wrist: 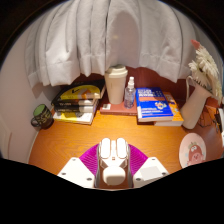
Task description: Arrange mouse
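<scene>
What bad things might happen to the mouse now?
The white mouse sits between the tool's pink pads, seemingly held above the wooden desk. If the hold is loose, it may slip and drop. The desk's far side is crowded: a swing forward might hit the water bottle or the tall cup.

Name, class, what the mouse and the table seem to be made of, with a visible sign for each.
Mouse: apparently smooth white plastic, with a moulded split between its buttons; it sits between the gripper fingers. Table: looks like wood or wood-look laminate, judging by its warm orange-brown, evenly matte top.
</scene>
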